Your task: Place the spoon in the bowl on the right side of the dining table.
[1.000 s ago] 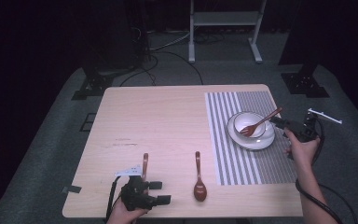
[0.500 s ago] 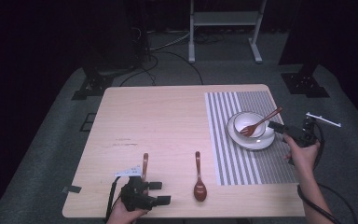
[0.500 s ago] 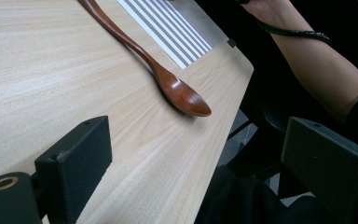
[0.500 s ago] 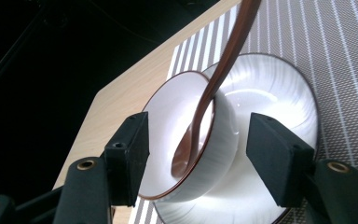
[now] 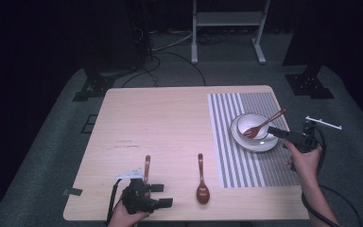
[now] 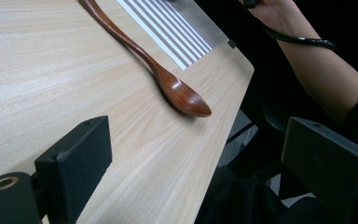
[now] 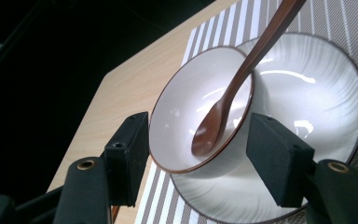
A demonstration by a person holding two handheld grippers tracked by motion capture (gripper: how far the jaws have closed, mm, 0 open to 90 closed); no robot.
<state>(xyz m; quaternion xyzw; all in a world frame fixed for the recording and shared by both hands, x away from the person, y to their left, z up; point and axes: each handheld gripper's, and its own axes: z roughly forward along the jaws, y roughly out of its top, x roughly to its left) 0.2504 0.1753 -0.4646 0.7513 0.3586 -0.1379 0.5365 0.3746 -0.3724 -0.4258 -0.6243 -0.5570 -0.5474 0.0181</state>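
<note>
Both pairs of jaws stand apart with nothing gripped: the right gripper (image 5: 276, 132) sits just beside the bowl, the left gripper (image 5: 160, 195) rests at the near edge of the table (image 5: 160, 123). A striped mat (image 5: 264, 170) covers the table's right part. On it a white plate (image 5: 250, 144) carries a white bowl (image 7: 182, 107), and a wooden spoon (image 7: 228, 93) lies in the bowl, handle leaning over the rim. A second spoon (image 6: 168, 84) lies on bare wood near the left gripper, and a third spoon (image 5: 147, 165) just beyond that gripper.
</note>
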